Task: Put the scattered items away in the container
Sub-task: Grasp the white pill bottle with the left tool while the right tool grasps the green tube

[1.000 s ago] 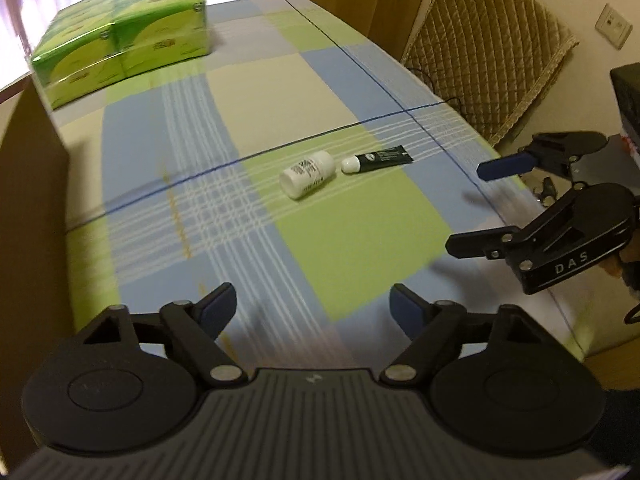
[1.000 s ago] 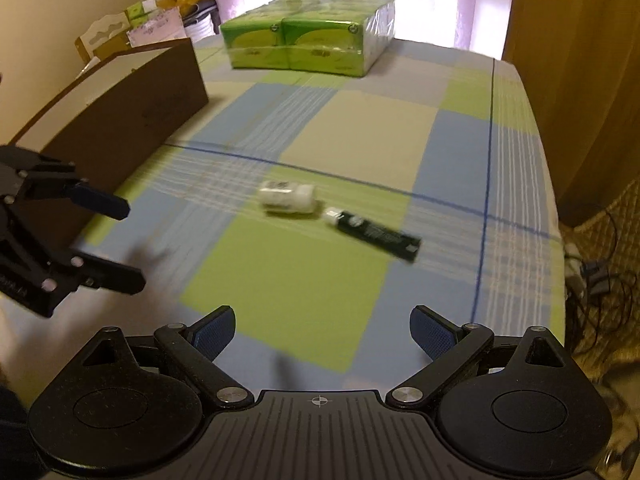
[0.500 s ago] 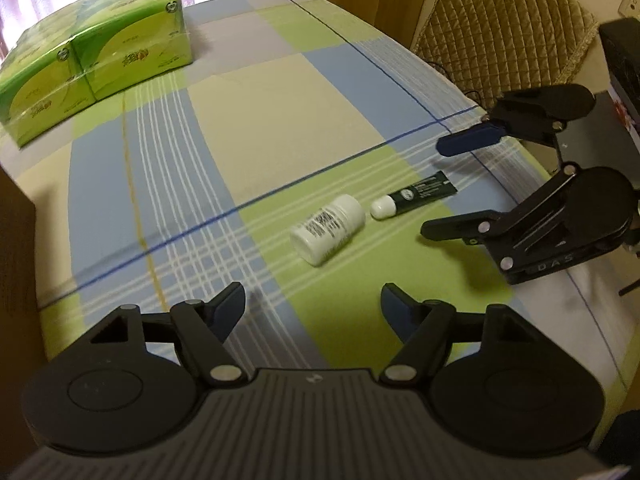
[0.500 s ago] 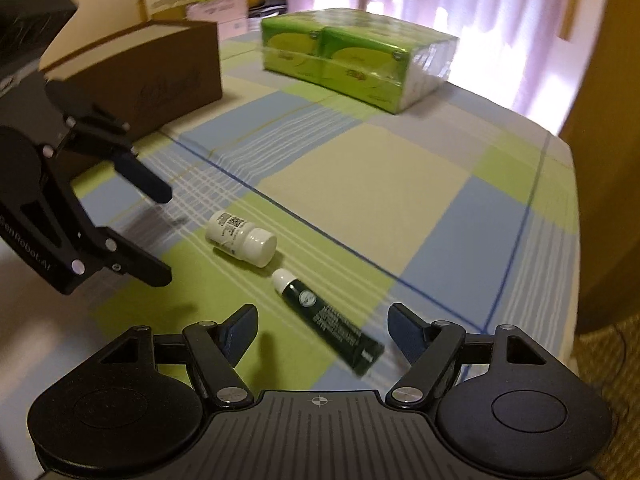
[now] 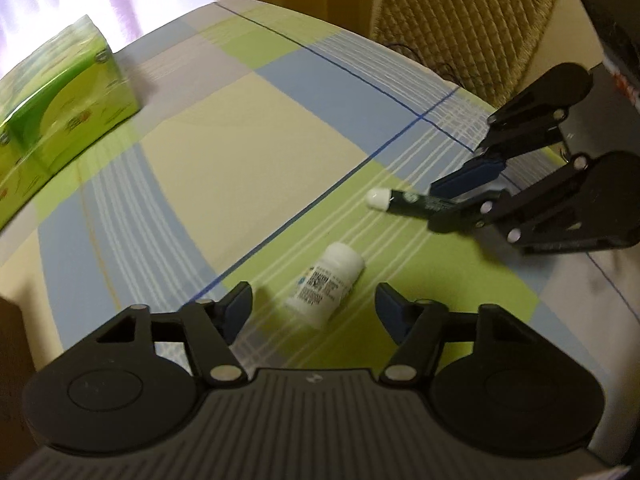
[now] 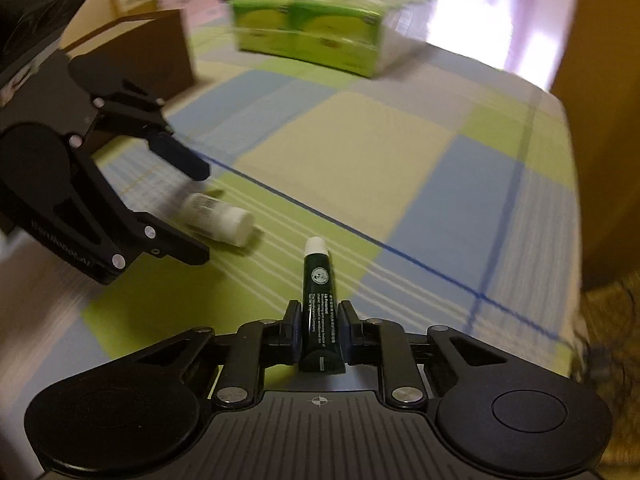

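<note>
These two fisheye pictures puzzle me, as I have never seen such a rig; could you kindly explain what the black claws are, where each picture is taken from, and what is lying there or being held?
The black claws are two-finger grippers that a person holds, one in each hand; there is no robot arm. Each carries a camera that looks forward along its own fingers, so each picture shows its own gripper at the bottom and the other one at the side.

In the left wrist view, the left gripper is open just in front of a small white bottle that lies on its side on the checked tablecloth.

In the right wrist view, the right gripper is shut on a dark green tube with a white cap pointing forward.

Further back stand a green wrapped pack and a brown cardboard box, probably the container.
</note>
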`<state>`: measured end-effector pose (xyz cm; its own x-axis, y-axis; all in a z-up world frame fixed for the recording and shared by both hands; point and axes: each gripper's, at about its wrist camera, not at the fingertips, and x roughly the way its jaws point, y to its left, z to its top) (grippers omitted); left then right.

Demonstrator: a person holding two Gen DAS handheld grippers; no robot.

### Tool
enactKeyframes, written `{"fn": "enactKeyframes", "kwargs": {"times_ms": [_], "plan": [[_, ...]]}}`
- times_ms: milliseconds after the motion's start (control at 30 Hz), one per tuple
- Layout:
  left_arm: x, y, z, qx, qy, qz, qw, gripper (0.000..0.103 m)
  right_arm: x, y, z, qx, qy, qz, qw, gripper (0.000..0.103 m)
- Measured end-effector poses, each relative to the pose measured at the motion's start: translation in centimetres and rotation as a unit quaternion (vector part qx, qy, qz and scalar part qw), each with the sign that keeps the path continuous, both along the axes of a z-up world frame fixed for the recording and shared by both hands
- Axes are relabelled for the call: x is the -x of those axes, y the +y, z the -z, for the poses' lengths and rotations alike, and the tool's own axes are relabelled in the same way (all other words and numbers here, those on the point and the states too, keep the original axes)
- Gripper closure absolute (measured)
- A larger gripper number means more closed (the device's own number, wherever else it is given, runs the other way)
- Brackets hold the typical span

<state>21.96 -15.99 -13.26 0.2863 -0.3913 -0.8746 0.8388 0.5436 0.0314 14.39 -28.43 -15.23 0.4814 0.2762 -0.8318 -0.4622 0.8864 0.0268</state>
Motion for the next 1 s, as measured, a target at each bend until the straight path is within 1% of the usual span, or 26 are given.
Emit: {"fn": "enactKeyframes", "kwargs": {"times_ms": [33, 67, 100, 167, 200, 233, 333, 433, 533, 633, 733, 867, 1000], "plan": [[-0.1, -0.2, 0.2, -0.001, 0.005, 0.003, 1.0, 0.055, 0.1, -0.2, -0.1, 0.0, 0.004, 0.016, 1.0, 0.081], [-0.2, -0.4, 0.3, -0.002, 0.01, 0.004, 0.9999, 0.058, 0.3, -0.3, -0.2, 0.001, 0.008, 0.031, 0.999, 0.081], [-0.3, -0.5, 0.5, -0.002, 0.015, 0.005, 0.9999, 0.064, 0.5, -0.5, -0.3, 0.0, 0.011, 0.044, 0.999, 0.081], [-0.2, -0.5, 0.7, 0.001, 0.023, 0.004, 0.9997, 0.07, 0.9, -0.7, -0.5, -0.005, 0.016, 0.07, 0.997, 0.081], [-0.1, -0.5, 0.7, 0.005, 0.027, 0.003, 0.9996, 0.078, 1.1, -0.8, -0.5, -0.007, 0.017, 0.079, 0.997, 0.081], [0.0, -0.5, 0.5, 0.007, 0.029, -0.001, 0.9996, 0.08, 1.4, -0.7, -0.6, -0.007, 0.017, 0.086, 0.996, 0.081], [0.5, -0.3, 0.4, 0.01, 0.034, -0.015, 0.9993, 0.081, 2.3, -0.3, -0.8, -0.004, 0.016, 0.097, 0.995, 0.081], [1.1, 0.3, 0.2, 0.018, 0.053, -0.04, 0.9977, 0.081, 3.0, 0.3, -0.9, 0.0, 0.018, 0.104, 0.994, 0.082], [2.0, 1.5, -0.1, 0.027, 0.07, -0.063, 0.9952, 0.081, 3.5, 0.7, -1.0, -0.004, 0.028, 0.112, 0.993, 0.082], [3.0, 2.8, -0.7, 0.037, 0.078, -0.083, 0.9928, 0.081, 4.2, 1.1, -1.2, -0.013, 0.039, 0.116, 0.992, 0.082], [3.8, 4.1, -1.8, 0.044, 0.081, -0.104, 0.9903, 0.081, 4.8, 1.4, -1.8, -0.031, 0.045, 0.118, 0.991, 0.082], [4.7, 5.6, -3.5, 0.051, 0.073, -0.123, 0.9884, 0.081, 5.9, 2.2, -3.2, -0.055, 0.041, 0.115, 0.991, 0.082], [5.4, 7.0, -5.0, 0.061, 0.064, -0.136, 0.9868, 0.081, 6.8, 3.7, -4.3, -0.058, 0.035, 0.102, 0.993, 0.082]]}}
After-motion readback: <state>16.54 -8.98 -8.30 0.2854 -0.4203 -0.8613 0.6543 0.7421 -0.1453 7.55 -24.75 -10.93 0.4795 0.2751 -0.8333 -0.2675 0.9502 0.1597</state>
